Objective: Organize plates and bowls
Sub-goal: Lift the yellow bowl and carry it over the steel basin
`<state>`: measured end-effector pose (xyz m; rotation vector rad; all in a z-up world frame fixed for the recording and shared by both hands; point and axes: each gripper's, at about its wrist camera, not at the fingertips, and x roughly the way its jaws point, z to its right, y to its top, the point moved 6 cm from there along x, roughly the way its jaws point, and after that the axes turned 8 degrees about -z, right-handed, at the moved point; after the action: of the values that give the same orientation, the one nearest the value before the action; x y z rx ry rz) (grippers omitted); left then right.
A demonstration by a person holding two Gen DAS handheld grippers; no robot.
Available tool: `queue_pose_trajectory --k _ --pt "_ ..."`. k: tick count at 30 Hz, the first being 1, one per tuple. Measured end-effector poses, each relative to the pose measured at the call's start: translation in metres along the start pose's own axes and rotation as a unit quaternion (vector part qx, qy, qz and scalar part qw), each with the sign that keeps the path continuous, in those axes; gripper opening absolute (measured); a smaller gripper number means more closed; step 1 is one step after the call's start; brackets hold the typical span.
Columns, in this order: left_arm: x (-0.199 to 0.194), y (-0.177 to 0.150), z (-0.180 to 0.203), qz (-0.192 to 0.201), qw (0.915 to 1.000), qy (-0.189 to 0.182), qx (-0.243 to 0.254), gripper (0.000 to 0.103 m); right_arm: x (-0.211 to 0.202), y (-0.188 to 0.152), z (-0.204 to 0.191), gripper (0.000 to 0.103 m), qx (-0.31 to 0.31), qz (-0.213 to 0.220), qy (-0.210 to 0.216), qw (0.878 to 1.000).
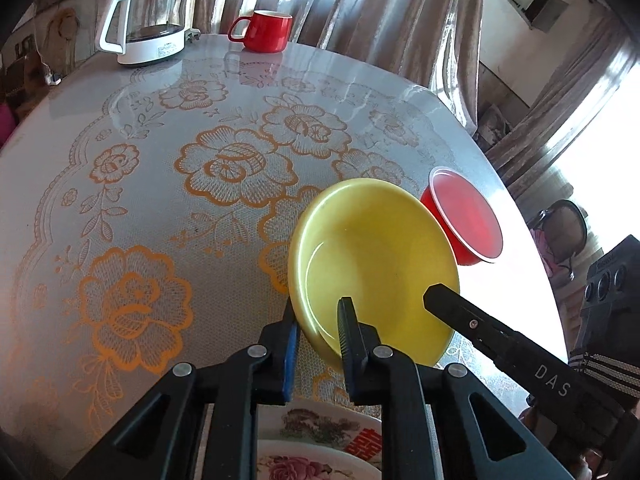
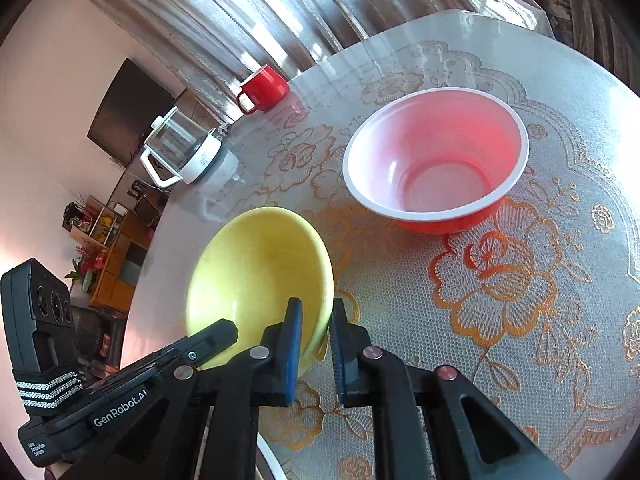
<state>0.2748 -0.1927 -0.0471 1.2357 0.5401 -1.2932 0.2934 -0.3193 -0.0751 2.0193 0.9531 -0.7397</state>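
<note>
A yellow bowl [image 1: 372,268] is gripped at its near rim by both grippers at once and is held tilted, its far edge near the table [image 1: 160,168] and its near rim raised. The left gripper [image 1: 318,336] is clenched on the bowl's near-left rim, one blue-padded finger outside the wall and the other inside. The right gripper [image 2: 316,344] is clenched on the opposite part of the rim, likewise with one finger inside and one outside; its black body is seen in the left view, reaching in from the right. Whether the bowl's base touches the table cannot be told. A red bowl [image 2: 436,160] with a white rim is set upright on the table just beyond the yellow bowl and appears slightly apart from it. The table is covered by a lace-patterned cloth with orange flowers under a glossy clear sheet. At the far edge a red mug [image 1: 264,30] is placed, and beside it a glass kettle [image 1: 150,16] with a white base and handle. At the bottom of the left view, under the gripper, printed plates [image 1: 320,448] with floral and red designs are partly seen. Curtains [image 1: 360,8] are hung behind the table.
</note>
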Motion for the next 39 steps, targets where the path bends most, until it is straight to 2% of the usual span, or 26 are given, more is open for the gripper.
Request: queue_pose_trajectory --k 16,28,39 --pt "-0.065 -0.031 -0.009 0.065 0.9979 0.003 0.002 0.018 -0.030 -0.029 -0.043 0.012 -0.038 0.014 0.016 0.999" --pt "-0.096 -0.064 -0.018 0.085 0.9963 -0.003 -0.002 0.018 -0.047 -0.053 -0.069 0.012 -0.060 0.021 0.031 0.997" --pt "-0.125 -0.092 -0.047 0.108 0.9938 -0.001 -0.026 0.019 -0.043 -0.076 -0.102 0.012 -0.094 0.010 0.041 0.995"
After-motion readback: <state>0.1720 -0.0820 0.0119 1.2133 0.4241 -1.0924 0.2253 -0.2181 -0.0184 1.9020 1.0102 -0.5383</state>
